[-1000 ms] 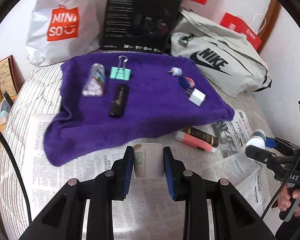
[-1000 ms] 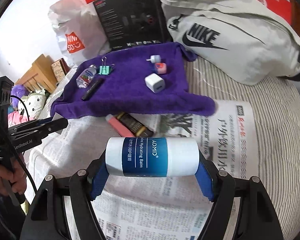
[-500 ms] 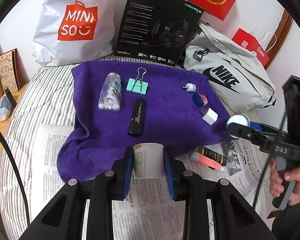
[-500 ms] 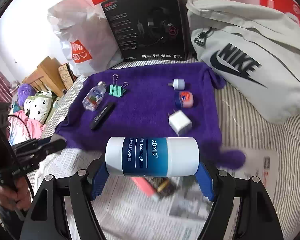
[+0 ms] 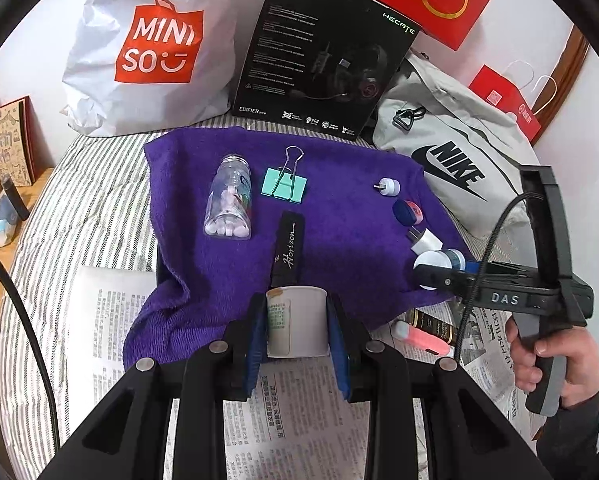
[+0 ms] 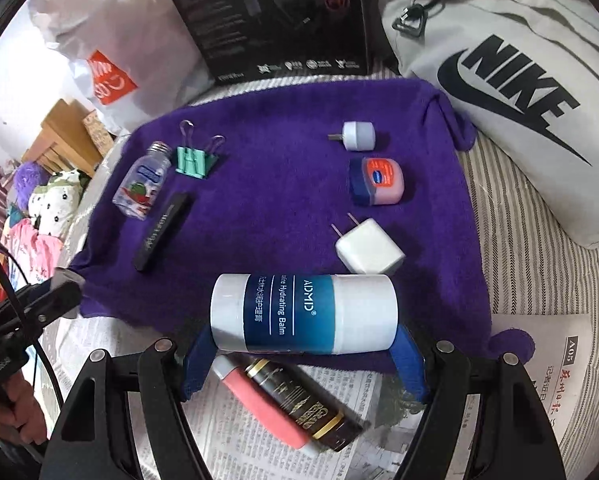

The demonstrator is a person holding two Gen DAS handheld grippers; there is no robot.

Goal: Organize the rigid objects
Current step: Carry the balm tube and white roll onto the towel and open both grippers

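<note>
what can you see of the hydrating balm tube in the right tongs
The hydrating balm tube is a stubby plastic-looking cylinder, white at both ends with a blue middle band printed "ADMD", "Hydrating Balm" and Chinese characters. It lies sideways, gripped end to end between the blue pads of the right tongs, which are shut on it. Held in the air, it hangs over the near edge of the purple towel, just short of the white charger plug; it appears to touch only the pads.
</note>
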